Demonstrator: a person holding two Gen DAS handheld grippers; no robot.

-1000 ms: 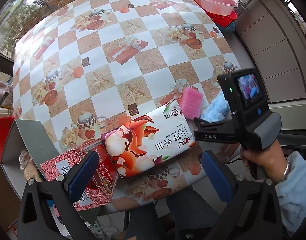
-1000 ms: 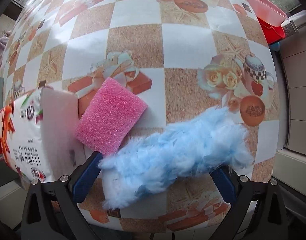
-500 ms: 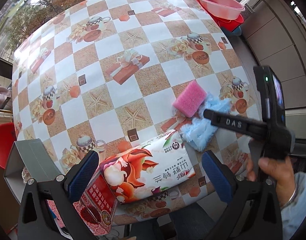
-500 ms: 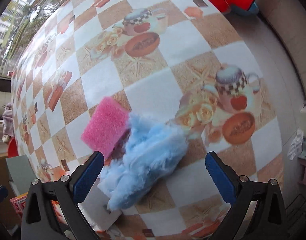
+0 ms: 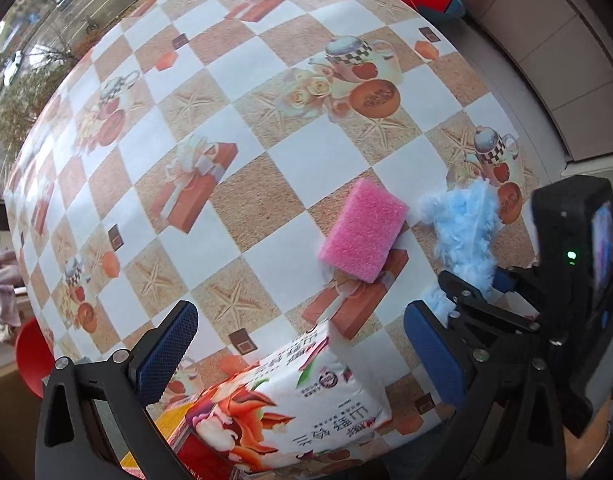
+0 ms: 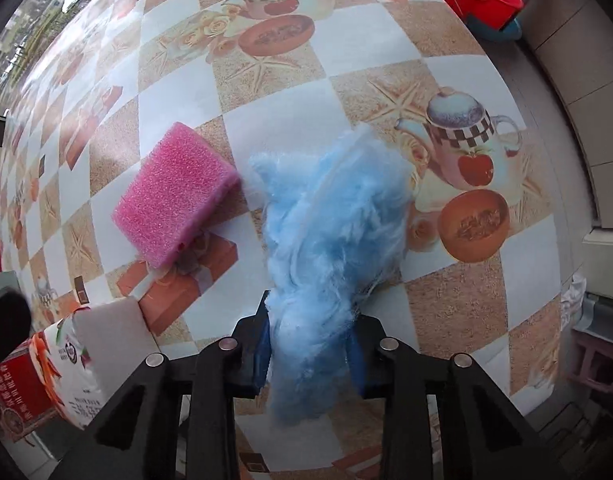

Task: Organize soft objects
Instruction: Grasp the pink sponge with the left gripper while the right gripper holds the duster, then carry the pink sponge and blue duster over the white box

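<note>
My right hand-held gripper [image 6: 310, 350] is closing, pads pressing the blue fluffy cloth [image 6: 330, 216] just beside the pink sponge [image 6: 174, 196]; my left hand-held gripper [image 5: 302, 352] gapes empty near that sponge.

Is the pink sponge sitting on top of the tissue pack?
No. The pink sponge lies flat on the tablecloth, apart from the tissue pack nearer the table's edge.

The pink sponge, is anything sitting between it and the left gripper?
Nothing visible blocks it. The pink sponge lies bare on the table, ahead of the open left gripper. The tissue pack sits below the gripper; the blue fluffy piece is beside the sponge.
</note>
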